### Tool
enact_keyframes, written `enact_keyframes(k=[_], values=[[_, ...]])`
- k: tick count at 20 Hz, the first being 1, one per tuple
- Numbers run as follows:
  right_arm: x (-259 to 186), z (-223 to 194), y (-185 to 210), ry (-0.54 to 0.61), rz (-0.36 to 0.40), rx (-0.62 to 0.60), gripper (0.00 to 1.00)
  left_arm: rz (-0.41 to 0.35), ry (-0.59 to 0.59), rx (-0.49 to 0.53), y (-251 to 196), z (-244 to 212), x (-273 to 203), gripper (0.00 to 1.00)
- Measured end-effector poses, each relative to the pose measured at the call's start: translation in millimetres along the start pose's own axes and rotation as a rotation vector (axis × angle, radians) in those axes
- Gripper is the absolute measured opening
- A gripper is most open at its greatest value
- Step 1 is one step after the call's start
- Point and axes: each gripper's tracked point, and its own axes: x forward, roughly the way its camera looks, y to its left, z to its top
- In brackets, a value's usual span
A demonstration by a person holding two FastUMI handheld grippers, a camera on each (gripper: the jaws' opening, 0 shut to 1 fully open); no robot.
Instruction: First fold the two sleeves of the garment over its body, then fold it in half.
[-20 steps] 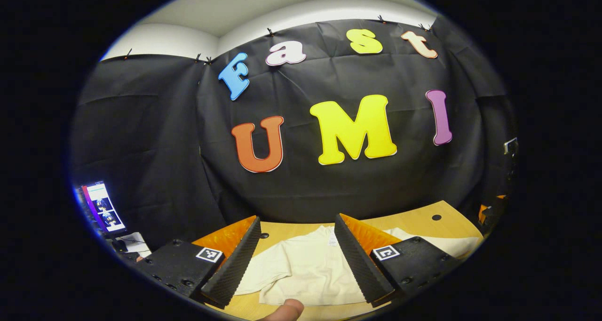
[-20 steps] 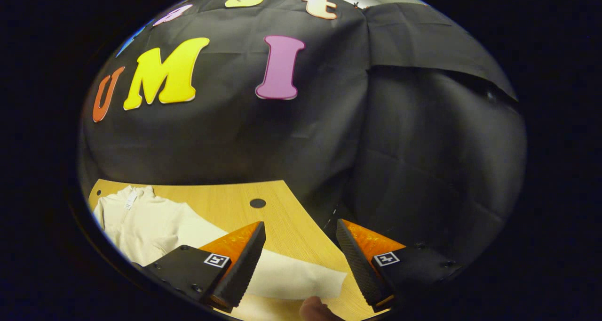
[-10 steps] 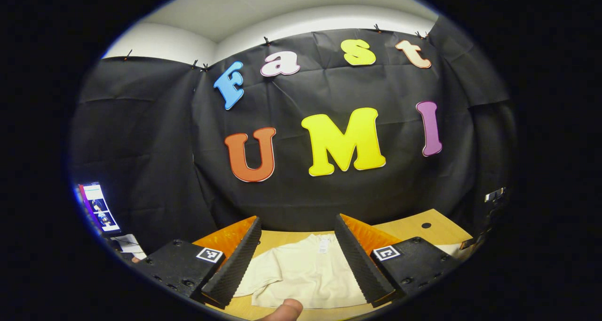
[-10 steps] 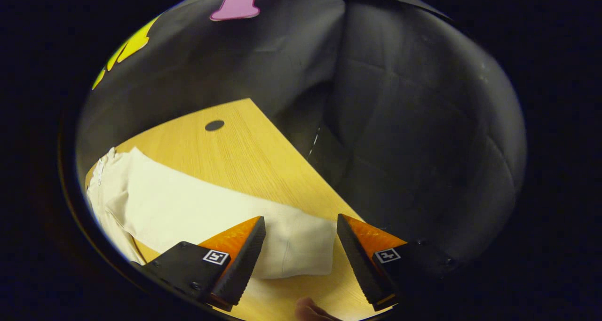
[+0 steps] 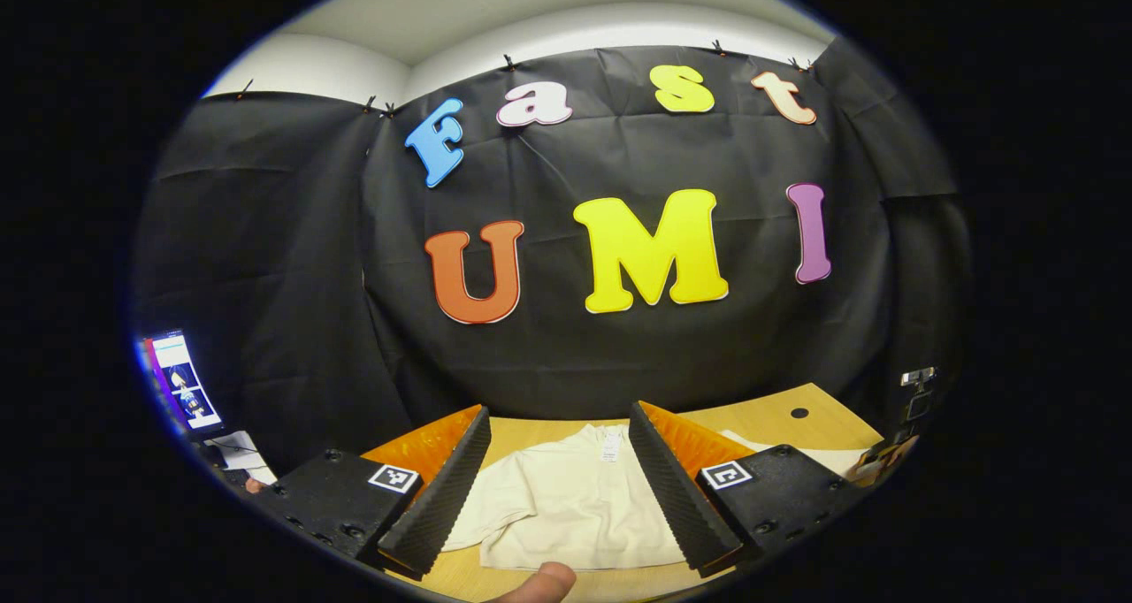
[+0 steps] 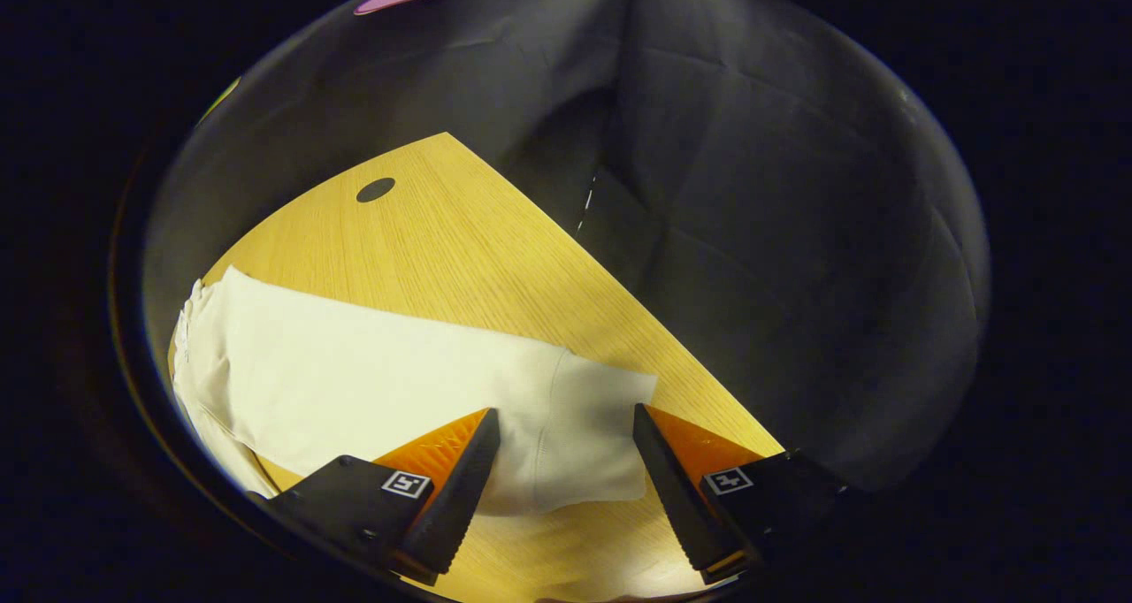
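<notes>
Sleeve-folding in hand, by the look of it — the right gripper (image 6: pixel 566 461), jaws wide, hovers over the cream garment's (image 5: pixel 566 506) outstretched sleeve (image 6: pixel 398 391) on the counter (image 6: pixel 460 223); left gripper (image 5: pixel 557 488) wide too — next, closing on the cuff.

A light wooden desk (image 6: pixel 460 232) with a round dark hole (image 6: pixel 376 189) near its far edge carries a cream garment (image 5: pixel 566 506). One long sleeve (image 6: pixel 389 391) lies stretched flat toward the desk's right edge.
</notes>
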Motion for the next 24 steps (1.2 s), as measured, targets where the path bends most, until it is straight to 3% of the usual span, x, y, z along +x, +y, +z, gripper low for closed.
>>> enact_keyframes(k=[3, 7, 13, 14, 15, 16, 17, 18, 23, 24], values=[[1.1, -0.9, 3.9, 0.046, 0.032, 0.007, 0.96, 0.011, 0.024, -0.011, 8.8, -8.2, 0.8, 1.00], [3.7, 2.2, 2.6, 0.093, 0.039, -0.008, 0.88, 0.023, 0.050, -0.016, 19.6, -15.4, -2.5, 1.00], [4.0, 7.0, -2.2, 0.139, 0.024, 0.014, 0.47, 0.043, 0.064, -0.004, 34.2, -21.3, -1.7, 0.99], [5.5, 8.0, -3.3, 0.144, 0.022, 0.018, 0.34, 0.045, 0.065, -0.004, 35.6, -22.8, -2.2, 0.99], [4.7, 9.0, -3.5, 0.155, 0.021, 0.034, 0.31, 0.045, 0.067, -0.006, 37.9, -23.4, -1.1, 1.00], [4.6, 8.9, -1.7, 0.164, 0.026, 0.048, 0.15, 0.046, 0.069, -0.008, 39.0, -23.8, -0.1, 1.00], [3.6, 12.2, -0.3, 0.161, 0.034, 0.059, 0.15, 0.046, 0.069, -0.009, 40.7, -25.9, 0.0, 1.00], [-0.4, 15.2, 0.9, 0.152, 0.044, 0.071, 0.07, 0.046, 0.071, -0.008, 42.5, -26.9, 0.5, 1.00], [-18.0, 26.1, 2.0, 0.107, 0.031, 0.004, 0.07, 0.038, 0.085, -0.005, 50.2, -35.5, 4.6, 1.00], [-28.6, 31.2, 9.9, 0.103, 0.046, 0.003, 0.01, 0.033, 0.076, -0.002, 51.4, -34.1, 5.1, 1.00]])
